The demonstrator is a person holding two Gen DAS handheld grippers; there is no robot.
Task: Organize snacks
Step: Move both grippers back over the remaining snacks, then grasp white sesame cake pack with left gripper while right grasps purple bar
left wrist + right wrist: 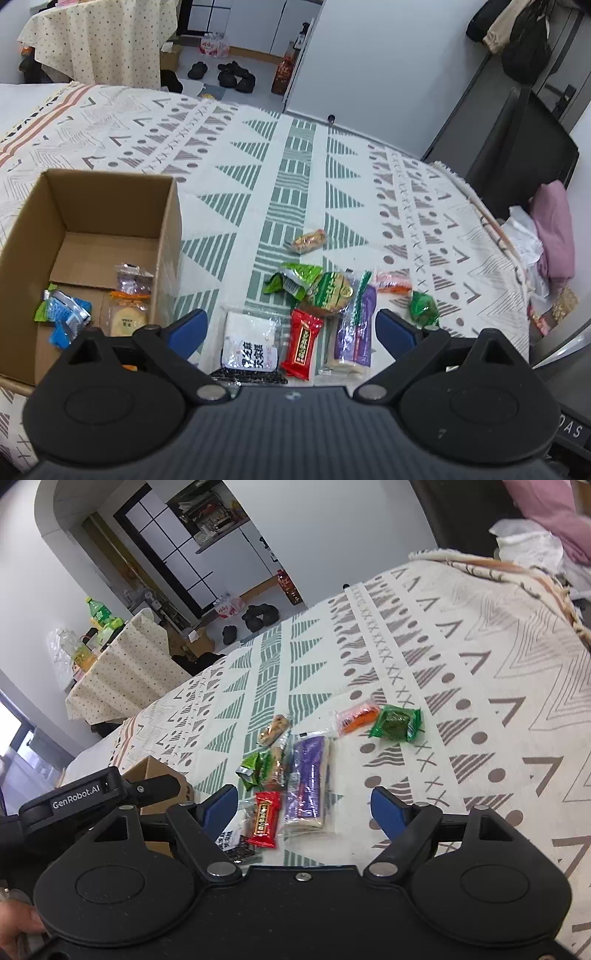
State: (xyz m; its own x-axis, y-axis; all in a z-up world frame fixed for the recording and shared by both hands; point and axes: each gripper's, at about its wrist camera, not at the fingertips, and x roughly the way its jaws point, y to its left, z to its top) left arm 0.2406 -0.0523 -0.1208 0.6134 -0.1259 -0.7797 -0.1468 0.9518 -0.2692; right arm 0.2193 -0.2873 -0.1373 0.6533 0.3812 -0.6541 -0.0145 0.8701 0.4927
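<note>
Several wrapped snacks lie in a loose pile on the patterned cloth. In the left wrist view my left gripper (290, 328) hangs open above a white packet (251, 345), a red packet (302, 343) and a purple wafer pack (354, 338), holding nothing. A cardboard box (110, 206) at the left holds a blue packet (64, 314), a round biscuit (127, 319) and a purple-wrapped sweet (131, 280). In the right wrist view my right gripper (304, 808) is open over the purple wafer pack (308, 786) and the red packet (264, 823), with nothing held.
Further out lie a green packet (397, 723), an orange packet (356, 716), a nut bar (273, 729) and green wrappers (295, 278). The other gripper's black arm (85, 797) crosses in front of the box (155, 771). A pink cloth (554, 229) lies past the cloth's right edge.
</note>
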